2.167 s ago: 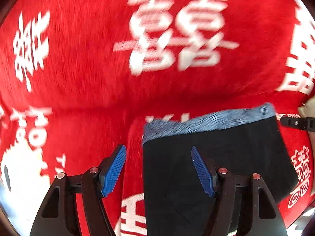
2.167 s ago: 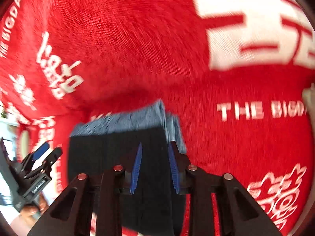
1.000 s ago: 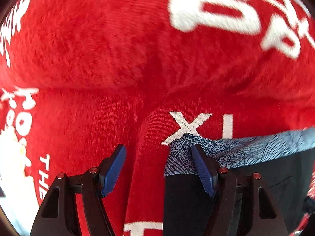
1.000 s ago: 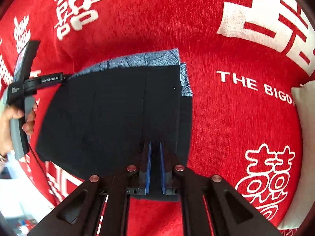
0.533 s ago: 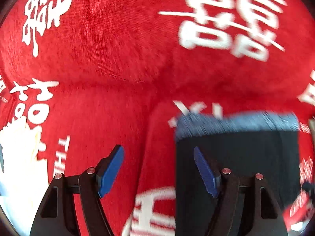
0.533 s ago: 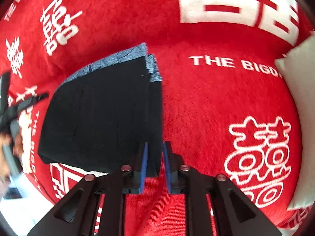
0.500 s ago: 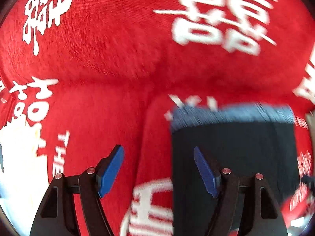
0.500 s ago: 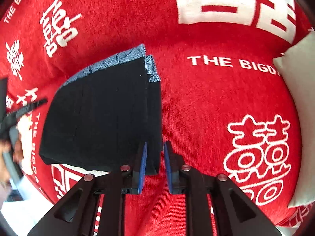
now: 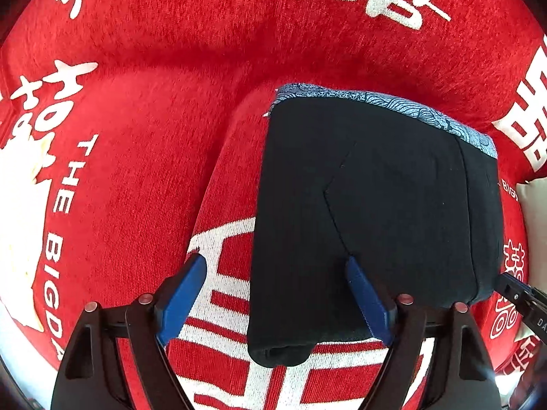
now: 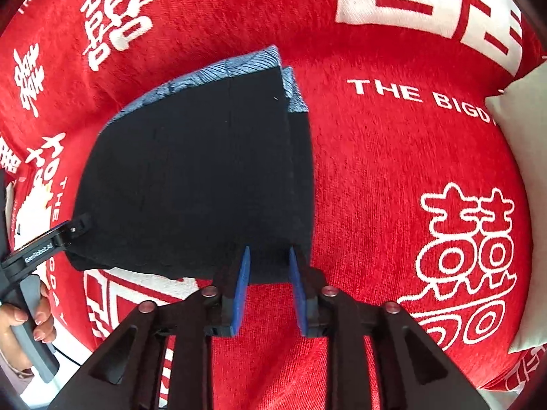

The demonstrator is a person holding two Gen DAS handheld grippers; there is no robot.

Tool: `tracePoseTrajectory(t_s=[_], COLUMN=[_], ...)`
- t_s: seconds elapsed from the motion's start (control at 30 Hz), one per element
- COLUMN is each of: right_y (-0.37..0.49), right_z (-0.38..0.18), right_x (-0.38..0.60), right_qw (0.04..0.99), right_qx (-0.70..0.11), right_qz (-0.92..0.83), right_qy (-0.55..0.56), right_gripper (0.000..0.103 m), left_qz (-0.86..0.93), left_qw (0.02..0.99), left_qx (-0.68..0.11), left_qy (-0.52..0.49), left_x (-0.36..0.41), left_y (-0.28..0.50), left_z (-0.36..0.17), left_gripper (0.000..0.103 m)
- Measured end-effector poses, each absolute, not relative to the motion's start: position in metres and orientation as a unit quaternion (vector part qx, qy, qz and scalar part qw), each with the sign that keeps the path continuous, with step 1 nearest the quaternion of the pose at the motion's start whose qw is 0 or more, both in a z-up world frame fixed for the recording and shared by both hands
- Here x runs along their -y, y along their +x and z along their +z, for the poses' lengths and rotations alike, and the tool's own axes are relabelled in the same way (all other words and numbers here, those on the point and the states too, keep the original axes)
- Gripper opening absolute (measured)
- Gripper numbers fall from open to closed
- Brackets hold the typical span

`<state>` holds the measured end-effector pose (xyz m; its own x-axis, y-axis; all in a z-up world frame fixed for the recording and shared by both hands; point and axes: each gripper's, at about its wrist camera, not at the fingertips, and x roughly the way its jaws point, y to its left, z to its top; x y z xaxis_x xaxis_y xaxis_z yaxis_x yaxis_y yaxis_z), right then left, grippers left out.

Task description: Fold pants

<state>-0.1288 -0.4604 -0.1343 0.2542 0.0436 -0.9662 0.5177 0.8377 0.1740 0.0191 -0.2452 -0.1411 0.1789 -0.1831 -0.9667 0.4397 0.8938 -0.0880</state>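
Observation:
The black pants (image 9: 369,205) lie folded into a compact stack on the red cover, with a blue patterned waistband (image 9: 393,106) along the far edge. My left gripper (image 9: 277,273) is open and empty over the stack's near left corner. In the right wrist view the pants (image 10: 198,177) lie ahead, waistband (image 10: 218,71) far. My right gripper (image 10: 268,270) is open, its blue pads apart at the stack's near right edge, holding nothing. The left gripper's body (image 10: 44,242) shows at the stack's left corner.
The red cover (image 9: 143,157) with white lettering spans a soft sofa-like surface. A cream cushion (image 10: 519,109) lies at the right. The person's hand (image 10: 20,324) holds the left tool at the lower left. The right tool's tip (image 9: 523,297) shows at the right.
My right gripper has opened and let go of the pants' near edge. Both grippers have drawn back, so the whole folded stack now shows lying flat.

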Motion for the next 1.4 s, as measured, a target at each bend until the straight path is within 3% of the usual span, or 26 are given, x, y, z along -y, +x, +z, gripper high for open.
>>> tracePoseTrajectory(t_s=[0.13, 0.83, 0.97, 1.13, 1.4], right_y=[-0.127, -0.123, -0.123, -0.125, -0.12], right_z=[-0.139, -0.124, -0.121, -0.116, -0.133], right_x=[0.458, 0.476, 0.485, 0.502, 0.546], right_qw=[0.752, 0.738, 0.741, 0.749, 0.739], right_qx=[-0.599, -0.612, -0.603, -0.561, -0.538], right_qz=[-0.163, -0.166, -0.153, -0.094, -0.065], right_qy=[0.222, 0.229, 0.254, 0.339, 0.401], right_gripper=[0.037, 0.059, 0.062, 0.08, 0.08], left_qz=[-0.198, -0.222, -0.255, -0.278, -0.294], left_qw=[0.76, 0.768, 0.752, 0.725, 0.685], left_qx=[-0.61, -0.592, -0.604, -0.629, -0.667], left_qy=[0.109, 0.101, 0.069, 0.04, 0.001], left_x=[0.245, 0.243, 0.24, 0.237, 0.238], left_y=[0.024, 0.028, 0.038, 0.052, 0.089], left_z=[-0.142, -0.111, -0.109, -0.115, -0.141], left_gripper=[0.092, 0.092, 0.092, 0.092, 0.092])
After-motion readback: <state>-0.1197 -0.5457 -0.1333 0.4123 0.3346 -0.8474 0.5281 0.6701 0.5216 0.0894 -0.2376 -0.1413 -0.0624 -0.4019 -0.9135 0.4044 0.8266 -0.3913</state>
